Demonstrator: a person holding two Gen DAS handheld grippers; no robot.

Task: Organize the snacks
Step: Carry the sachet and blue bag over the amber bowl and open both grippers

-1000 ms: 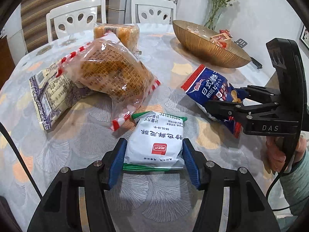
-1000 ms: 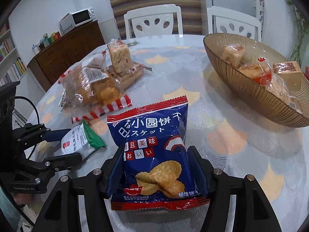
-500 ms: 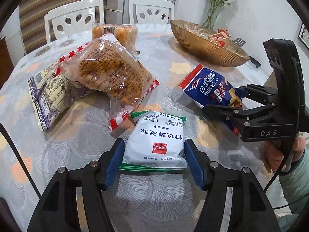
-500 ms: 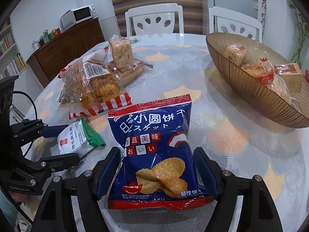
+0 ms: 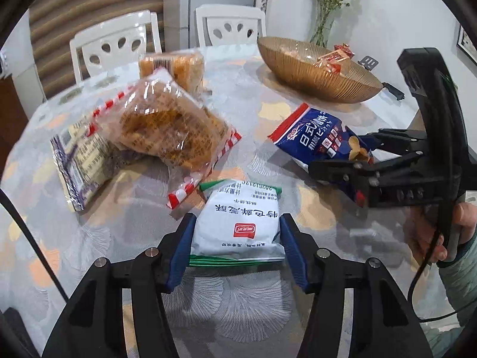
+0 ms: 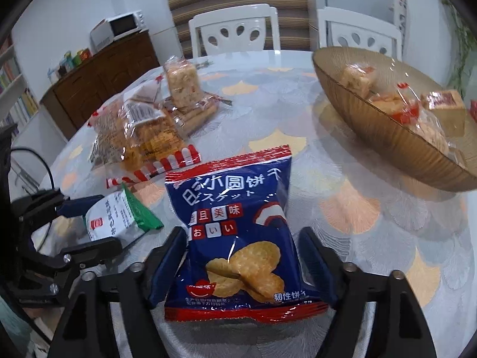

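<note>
A white snack packet with green edges [image 5: 238,226] lies on the table between the blue pads of my left gripper [image 5: 237,243]; the pads stand at its sides, slightly apart from it. It also shows in the right wrist view [image 6: 114,217]. A blue biscuit bag with red ends [image 6: 235,232] lies between the pads of my right gripper [image 6: 243,264], which is open with gaps on both sides. The blue bag [image 5: 322,141] and right gripper [image 5: 342,167] show at right in the left wrist view.
A golden ribbed bowl [image 6: 384,137] holding several wrapped snacks sits at right. A clear red-striped bag of pastries [image 5: 167,125], a purple-edged packet [image 5: 80,161] and wrapped cakes [image 5: 173,65] lie at left. White chairs [image 6: 235,29] stand behind the table.
The right gripper has opened wider around the blue bag, which now rests on the table. The left gripper's pads have spread slightly off the white packet. Both views shifted a little.
</note>
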